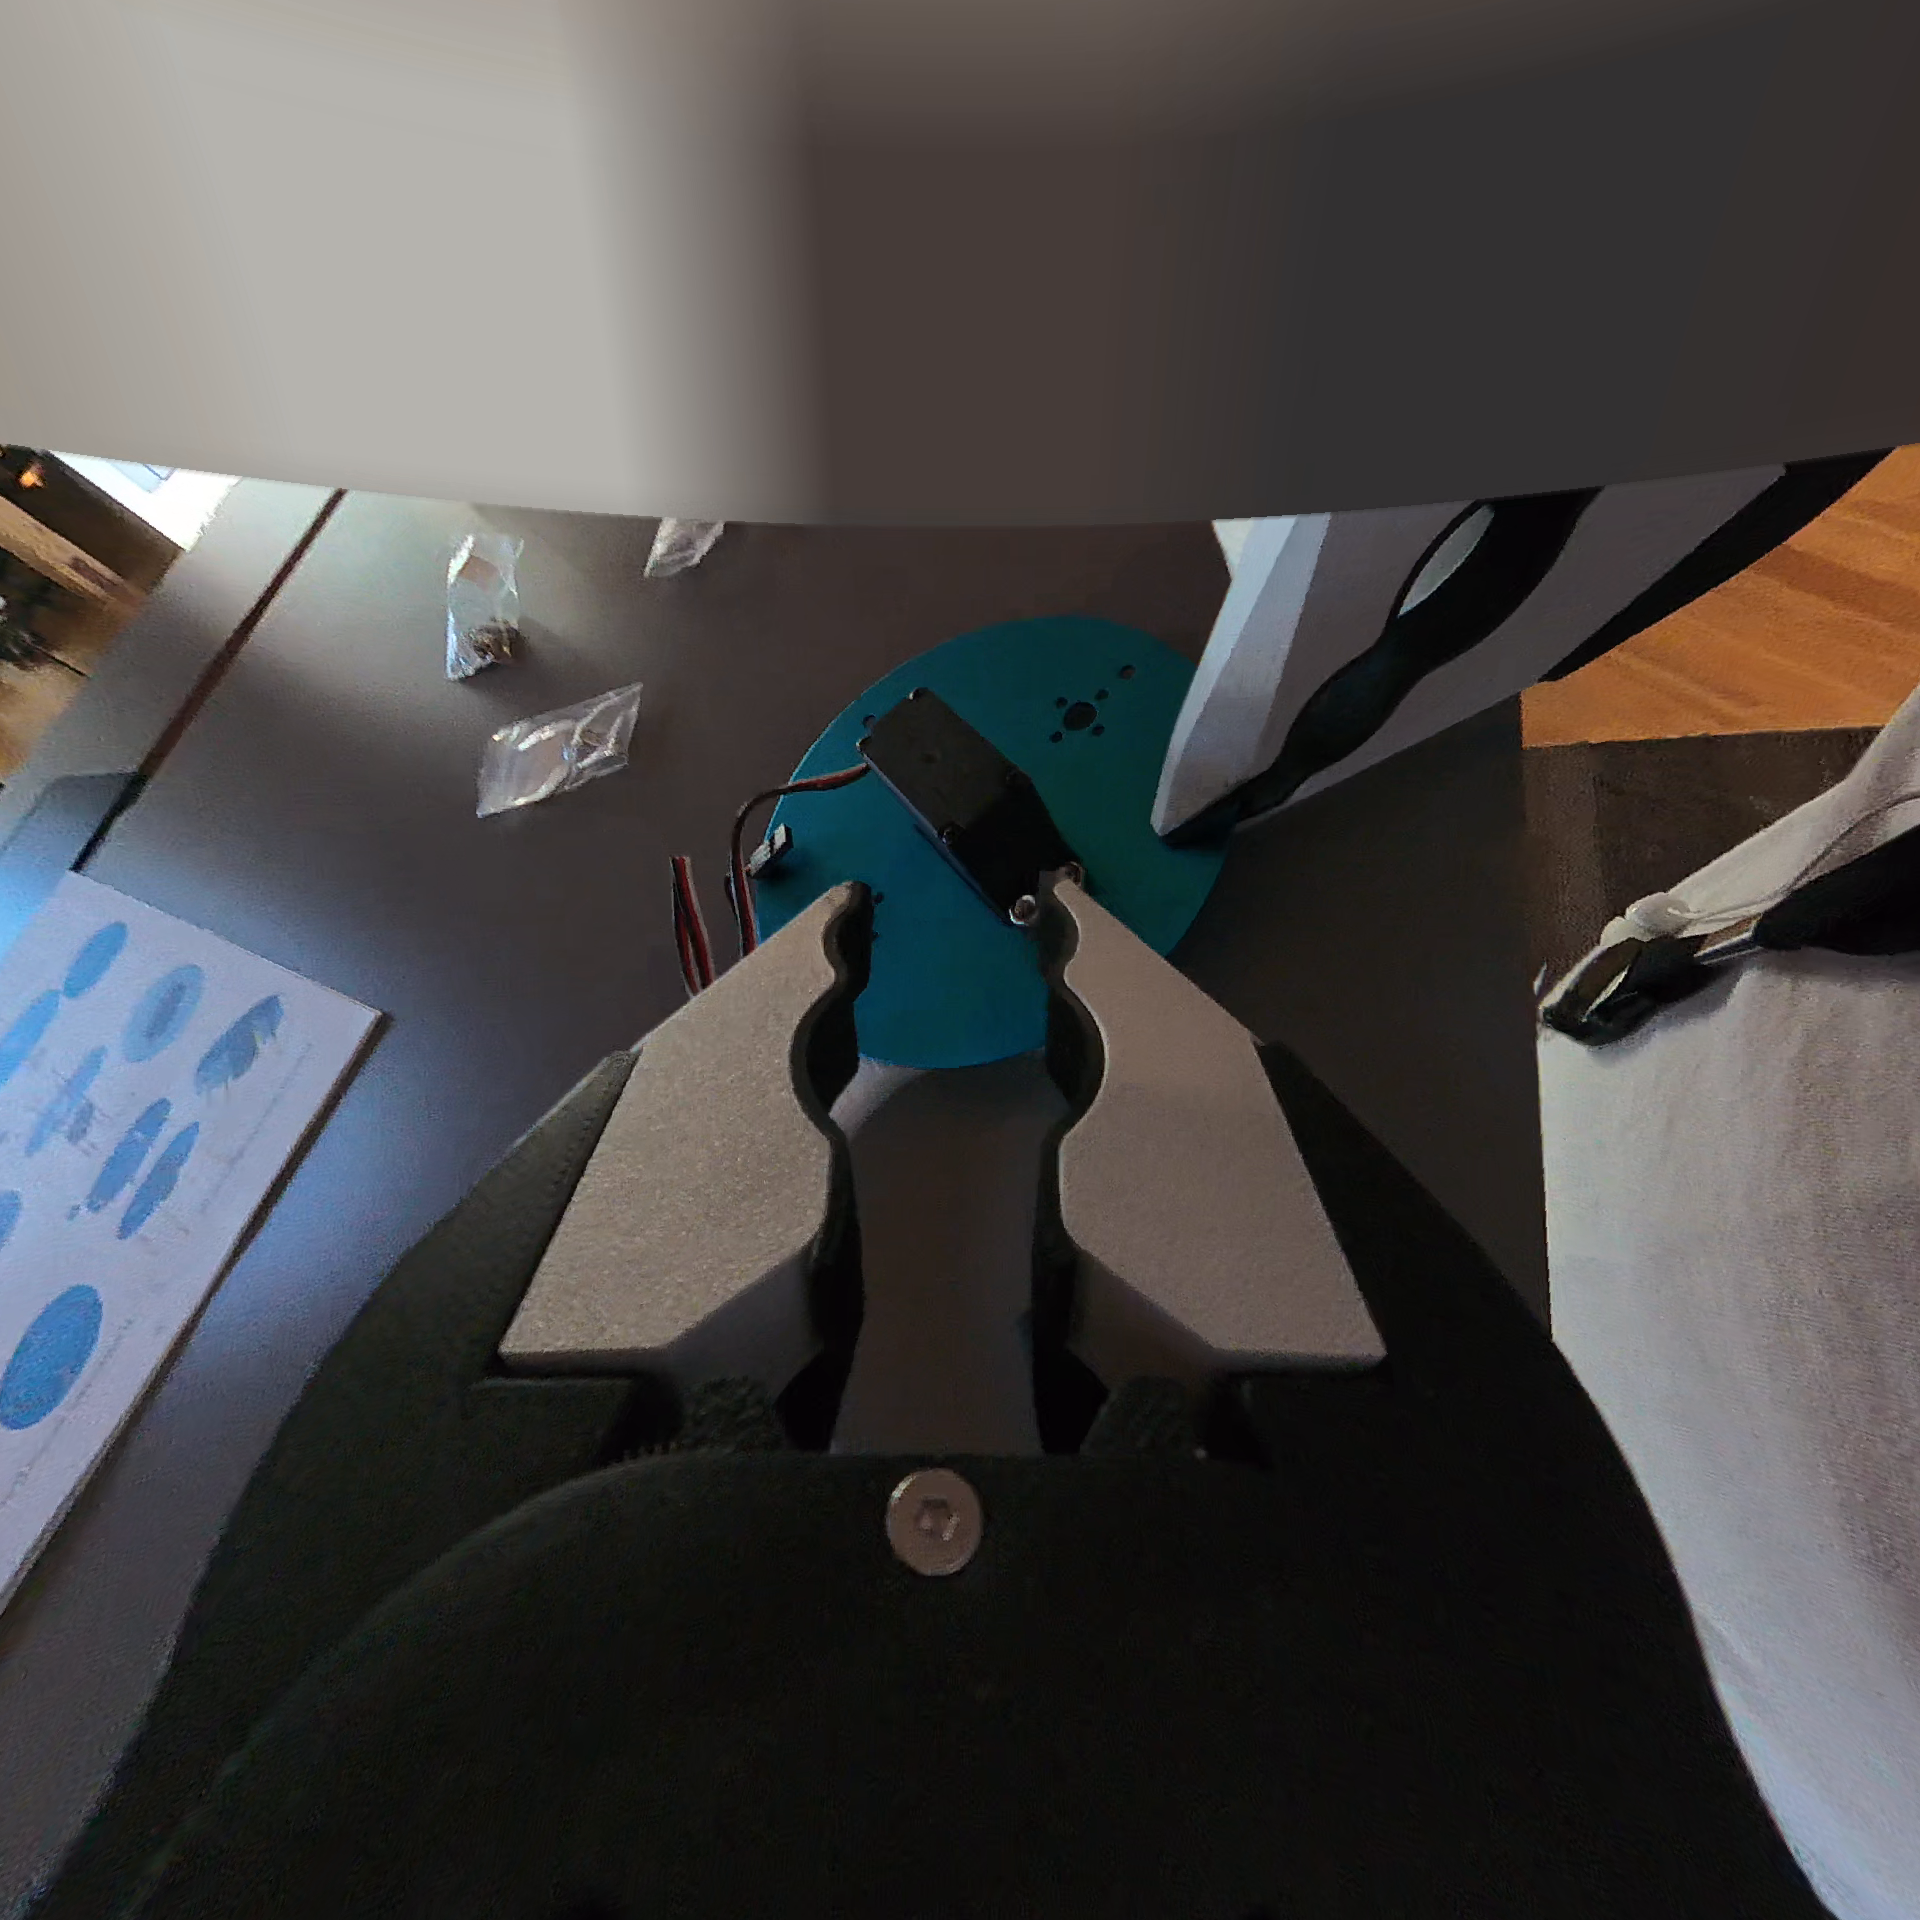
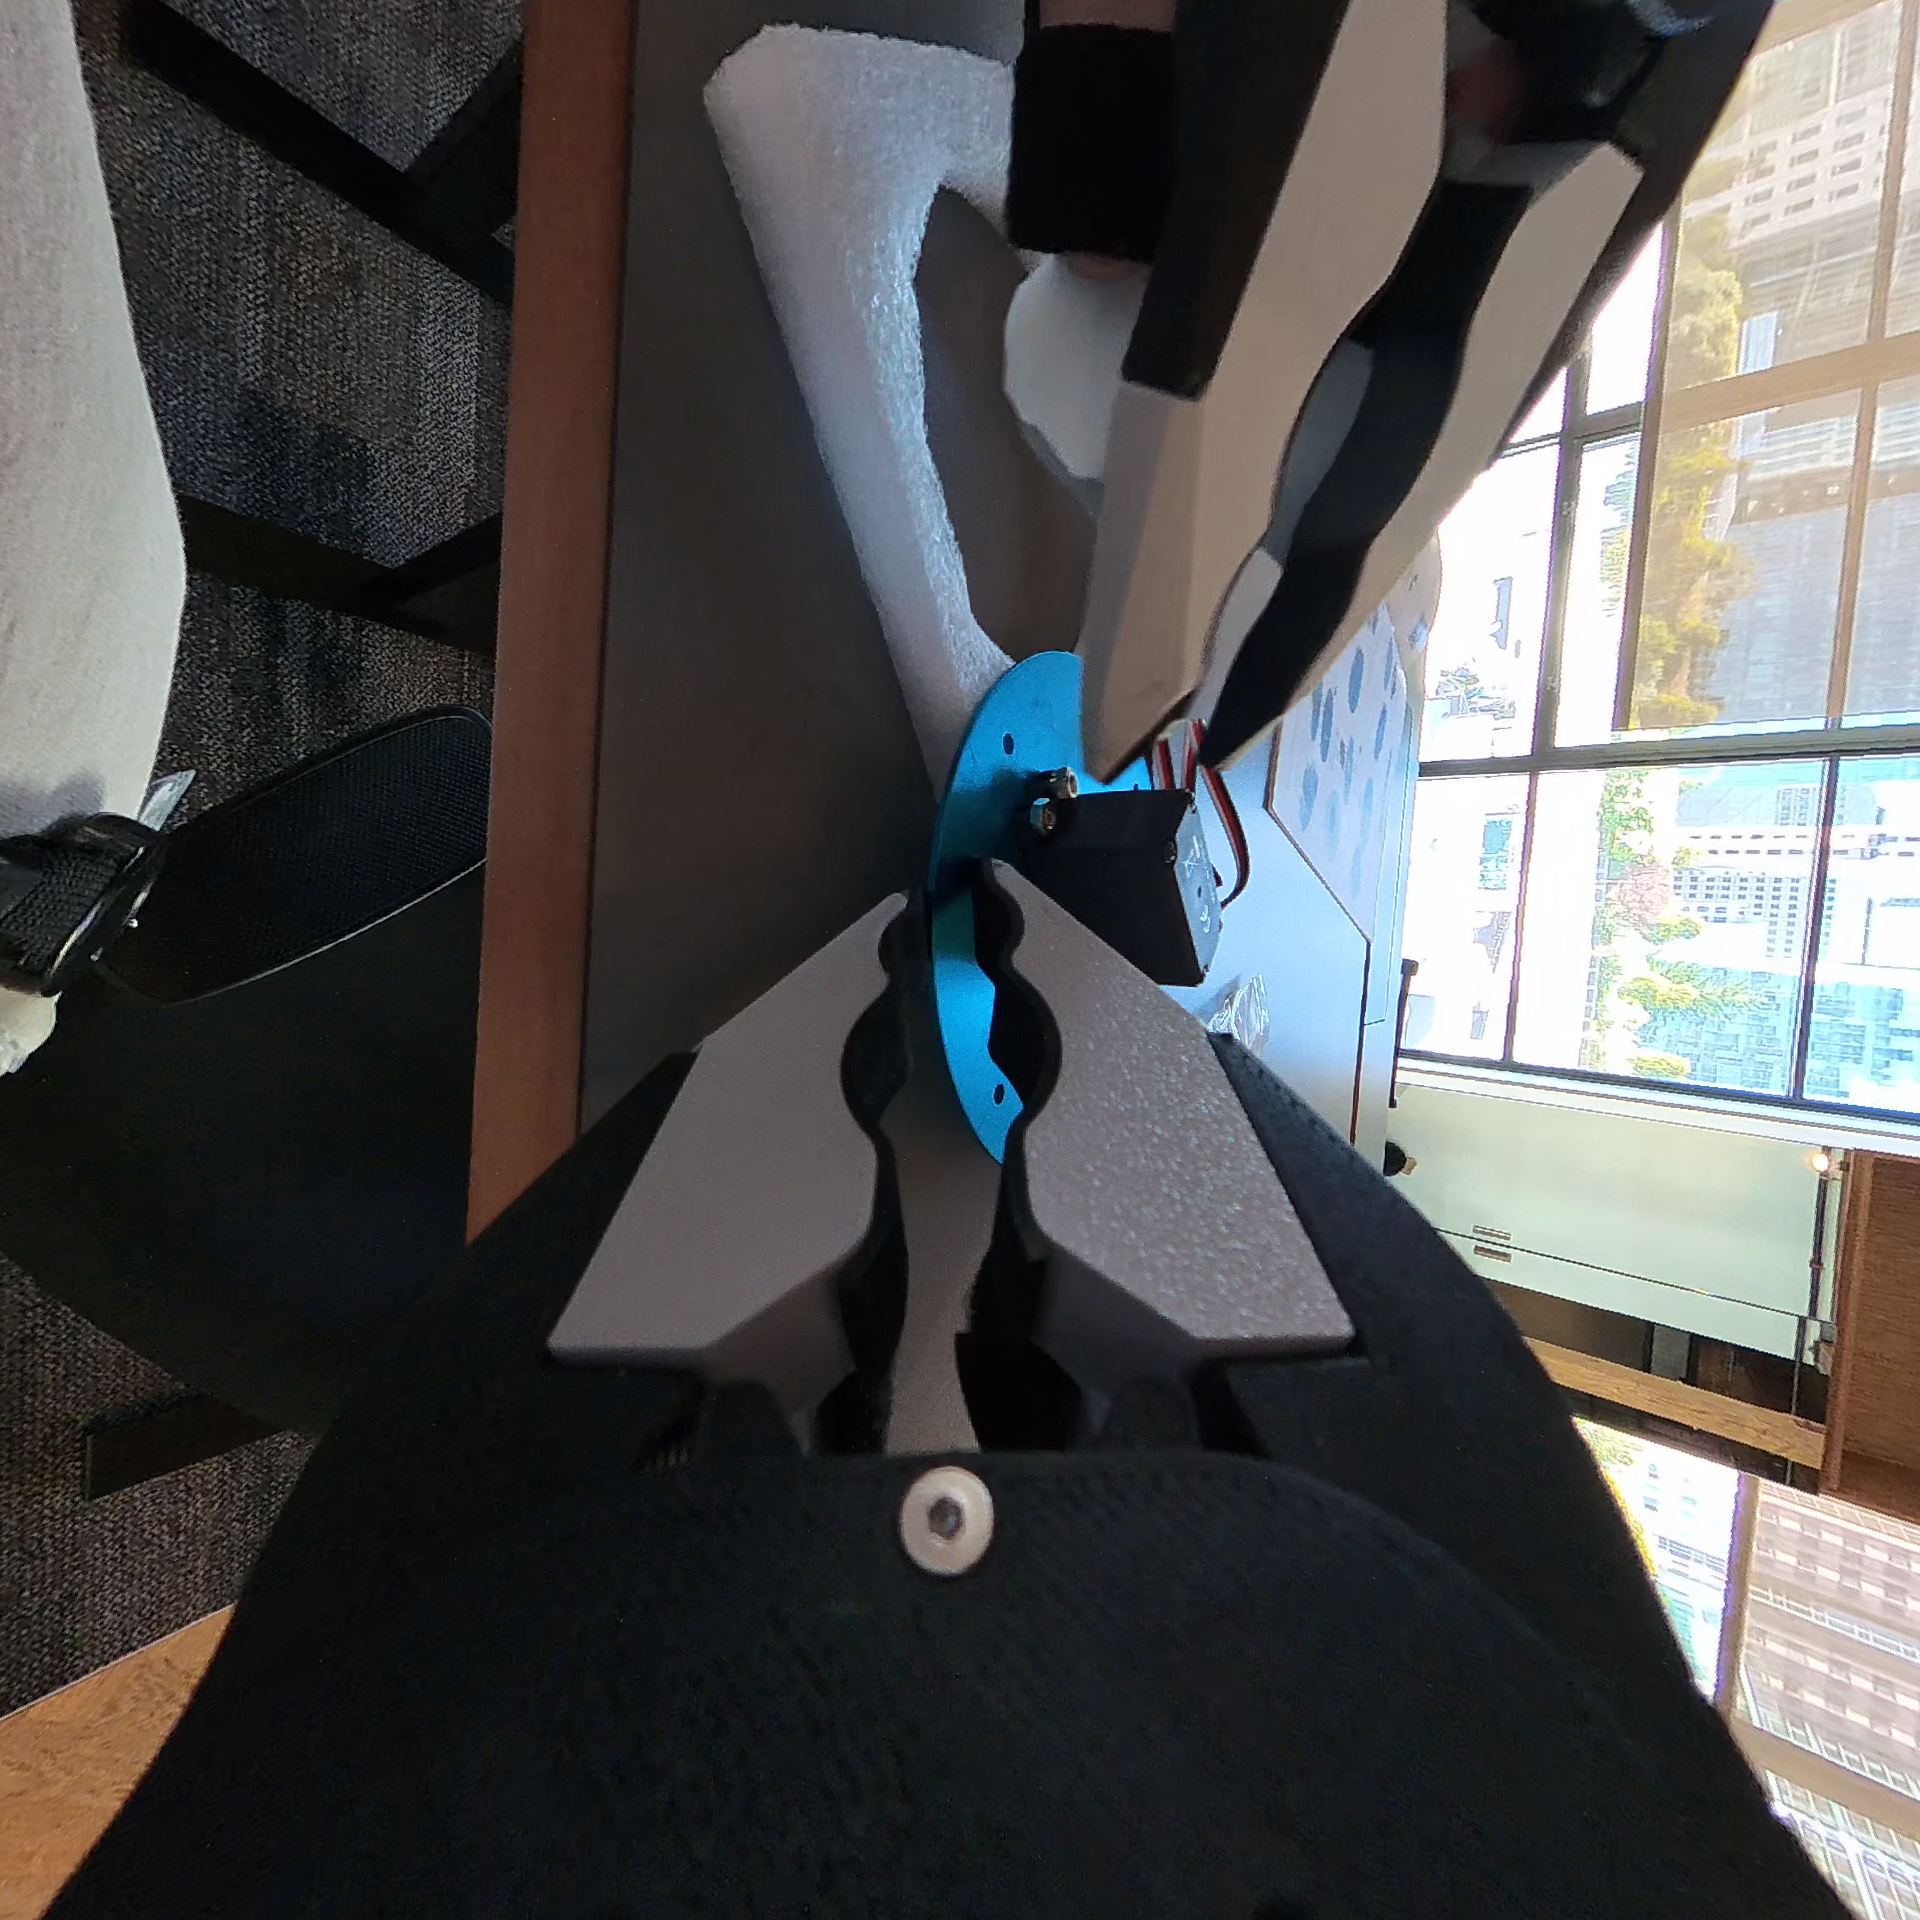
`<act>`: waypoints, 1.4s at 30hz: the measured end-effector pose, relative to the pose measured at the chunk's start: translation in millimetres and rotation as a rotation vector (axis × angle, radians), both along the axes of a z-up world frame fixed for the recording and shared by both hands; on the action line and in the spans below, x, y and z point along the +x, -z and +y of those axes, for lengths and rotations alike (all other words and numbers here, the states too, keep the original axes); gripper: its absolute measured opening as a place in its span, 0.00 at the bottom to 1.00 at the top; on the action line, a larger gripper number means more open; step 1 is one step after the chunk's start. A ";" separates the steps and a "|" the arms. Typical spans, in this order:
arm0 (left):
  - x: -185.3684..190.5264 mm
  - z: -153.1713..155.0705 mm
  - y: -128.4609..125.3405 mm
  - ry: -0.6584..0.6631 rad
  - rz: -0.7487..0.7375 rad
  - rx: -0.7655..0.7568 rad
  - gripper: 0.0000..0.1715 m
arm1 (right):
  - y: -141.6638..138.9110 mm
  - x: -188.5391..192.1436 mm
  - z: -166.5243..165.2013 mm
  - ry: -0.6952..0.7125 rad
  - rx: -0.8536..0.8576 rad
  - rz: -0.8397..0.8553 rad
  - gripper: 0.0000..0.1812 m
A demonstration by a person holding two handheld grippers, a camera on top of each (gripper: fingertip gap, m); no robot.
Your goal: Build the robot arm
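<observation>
Left to right in the left wrist view: a printed sheet with blue shapes (image 1: 135, 1143) is lying at the table's left edge, three small clear bags (image 1: 561, 743) are sitting farther back on the grey table (image 1: 364, 779), then red-black wires (image 1: 707, 914) are trailing off the blue disc (image 1: 935, 977).

Left gripper (image 1: 961, 894) is hovering over the near part of the disc with its fingers parted, a clear gap between them and nothing inside. Its right fingertip is sitting right at the silver screws by the black servo (image 1: 966, 795) — can't tell if it's touching them. The servo is sitting on top of the disc.

Right gripper (image 2: 951, 883) is coming in from the disc's right side, fingers nearly together and pinching the disc's rim — the disc edge is running down through the narrow slot between the pads. In the right wrist view the disc is showing edge-on, the servo sticking out to the right of it, white foam wrap (image 2: 862, 312) lying on the table beyond.

A person's pale clothing is filling the far right of the left wrist view.
</observation>
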State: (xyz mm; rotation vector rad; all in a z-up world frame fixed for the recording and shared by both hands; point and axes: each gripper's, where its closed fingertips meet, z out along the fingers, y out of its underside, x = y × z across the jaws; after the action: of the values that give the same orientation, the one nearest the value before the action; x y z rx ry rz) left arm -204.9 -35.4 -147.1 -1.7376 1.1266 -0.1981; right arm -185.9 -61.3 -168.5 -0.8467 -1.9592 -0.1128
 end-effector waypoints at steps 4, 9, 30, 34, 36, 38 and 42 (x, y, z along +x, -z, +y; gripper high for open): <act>1.9 1.4 7.2 -0.011 0.042 -0.012 0.21 | 0.1 0.2 -0.1 0.001 0.001 0.000 0.04; 0.7 3.1 7.9 -0.020 0.042 -0.021 0.20 | -0.2 0.3 -0.1 0.001 0.004 -0.002 0.04; -2.8 2.4 8.6 -0.019 0.017 -0.044 0.20 | -0.9 -0.1 -0.8 0.000 0.004 -0.006 0.04; -0.8 1.6 8.4 -0.013 0.012 -0.050 0.20 | -1.0 -0.2 -1.0 0.000 0.004 -0.006 0.04; 0.4 1.8 8.6 -0.012 0.018 -0.048 0.20 | -1.1 -0.3 -1.0 0.000 0.004 -0.006 0.04; -0.1 2.4 9.0 -0.014 0.024 -0.048 0.20 | -1.2 -0.4 -1.0 0.000 0.002 -0.005 0.04; -6.6 3.1 8.3 -0.035 0.023 -0.050 0.19 | -1.3 -0.6 -1.0 0.000 0.003 -0.006 0.04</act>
State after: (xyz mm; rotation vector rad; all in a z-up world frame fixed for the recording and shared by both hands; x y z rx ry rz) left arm -211.6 -32.3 -155.3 -1.8068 1.1156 -0.1869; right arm -186.5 -62.3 -167.2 -0.8452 -1.9638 -0.1182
